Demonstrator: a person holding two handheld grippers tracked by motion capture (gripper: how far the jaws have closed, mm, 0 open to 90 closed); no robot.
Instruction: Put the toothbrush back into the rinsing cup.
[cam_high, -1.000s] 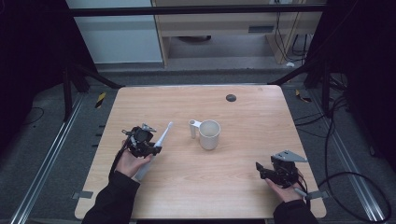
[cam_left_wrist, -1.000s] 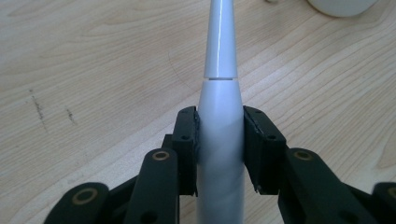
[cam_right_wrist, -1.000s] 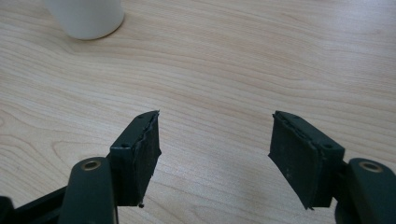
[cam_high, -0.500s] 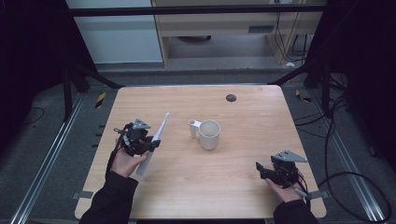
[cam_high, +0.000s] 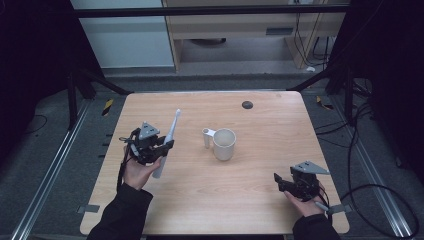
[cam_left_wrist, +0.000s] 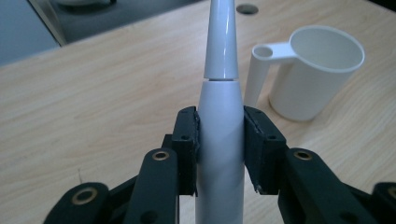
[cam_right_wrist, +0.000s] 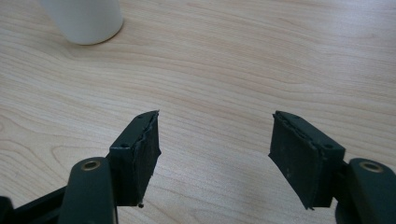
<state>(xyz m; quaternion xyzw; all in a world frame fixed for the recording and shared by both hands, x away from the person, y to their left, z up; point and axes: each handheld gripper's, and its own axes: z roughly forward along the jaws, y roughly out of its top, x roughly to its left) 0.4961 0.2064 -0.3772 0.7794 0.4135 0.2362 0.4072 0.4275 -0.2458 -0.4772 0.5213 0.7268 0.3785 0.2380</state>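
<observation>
Pads of our left gripper (cam_left_wrist: 219, 149) clamp the thick white plastic electric toothbrush handle (cam_left_wrist: 219, 140), its slim neck pointing away from the jaws. Just beyond, to its right, stands a white plastic mug (cam_high: 224, 144) on the pale wooden table (cam_high: 260, 120). Our right gripper (cam_right_wrist: 215, 144) hovers wide apart, holding nothing, 2 pads bare.

A light wooden table (cam_high: 260, 190) carries a white mug (cam_high: 223, 144) near its middle and a small dark disc (cam_high: 246, 104) farther back.
</observation>
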